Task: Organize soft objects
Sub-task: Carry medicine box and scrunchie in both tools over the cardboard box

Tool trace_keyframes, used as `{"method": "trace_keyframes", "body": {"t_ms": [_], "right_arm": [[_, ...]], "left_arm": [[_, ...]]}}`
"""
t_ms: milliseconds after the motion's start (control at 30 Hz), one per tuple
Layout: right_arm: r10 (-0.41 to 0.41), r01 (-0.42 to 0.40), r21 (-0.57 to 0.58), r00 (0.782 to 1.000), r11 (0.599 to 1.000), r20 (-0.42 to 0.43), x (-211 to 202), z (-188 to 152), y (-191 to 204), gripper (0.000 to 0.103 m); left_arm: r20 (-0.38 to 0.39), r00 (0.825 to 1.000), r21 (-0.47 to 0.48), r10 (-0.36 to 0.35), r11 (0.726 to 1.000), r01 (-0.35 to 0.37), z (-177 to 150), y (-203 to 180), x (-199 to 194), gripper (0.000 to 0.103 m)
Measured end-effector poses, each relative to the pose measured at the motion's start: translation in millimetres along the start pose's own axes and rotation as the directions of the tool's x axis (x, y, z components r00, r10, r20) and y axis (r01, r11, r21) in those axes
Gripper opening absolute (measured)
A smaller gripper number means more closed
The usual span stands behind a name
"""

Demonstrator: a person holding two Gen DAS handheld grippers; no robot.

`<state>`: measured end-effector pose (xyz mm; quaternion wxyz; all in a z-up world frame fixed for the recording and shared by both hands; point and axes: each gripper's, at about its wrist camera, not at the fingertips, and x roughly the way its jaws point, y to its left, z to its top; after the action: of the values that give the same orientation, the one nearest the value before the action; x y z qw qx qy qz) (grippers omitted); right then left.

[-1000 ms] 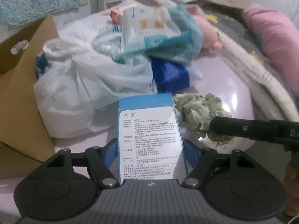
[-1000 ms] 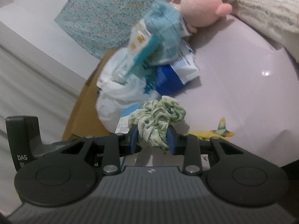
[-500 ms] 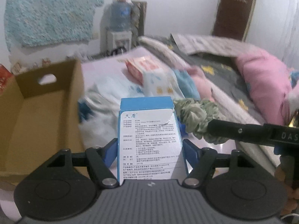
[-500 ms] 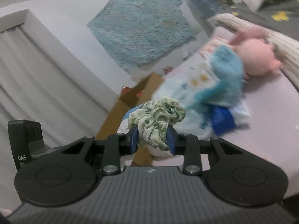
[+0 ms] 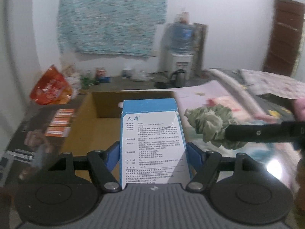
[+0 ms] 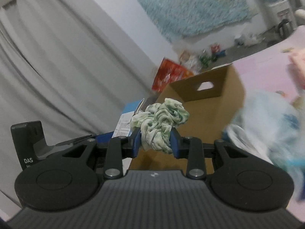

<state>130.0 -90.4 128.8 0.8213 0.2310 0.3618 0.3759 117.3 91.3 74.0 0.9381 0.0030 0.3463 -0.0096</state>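
Both claws were clamped: left gripper (image 5: pixel 153 149) on a rigid blue-and-white box (image 5: pixel 152 141), frame centre; right gripper (image 6: pixel 155 143) on a crinkled green scrunchie (image 6: pixel 159 122).

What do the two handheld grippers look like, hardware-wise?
Both match: the left gripper and right gripper have blue finger pads, black linkage arms with silver pivot pins, two round black discs, and a ribbed grey body with a small white logo. "DAS" is printed in white on the left gripper's side. No cables visible.
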Motion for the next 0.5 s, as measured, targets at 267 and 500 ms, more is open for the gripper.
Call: {"method": "trace_keyframes", "body": {"t_ms": [267,500], "right_arm": [[-0.073,0.079,0.027,0.984,0.997,-0.164,125.2,57.4,12.9,0.031],[-0.137,0.178,0.147,0.958,0.973,-0.253,225.2,91.1,-23.8,0.031]], "left_arm": [[-0.095,0.981,0.033,0.172,0.985,-0.169,42.2,67.6,77.8,0.074],[-0.166,0.954,0.071,0.248,0.968,-0.24,64.1,87.5,147.0,0.074]]}}
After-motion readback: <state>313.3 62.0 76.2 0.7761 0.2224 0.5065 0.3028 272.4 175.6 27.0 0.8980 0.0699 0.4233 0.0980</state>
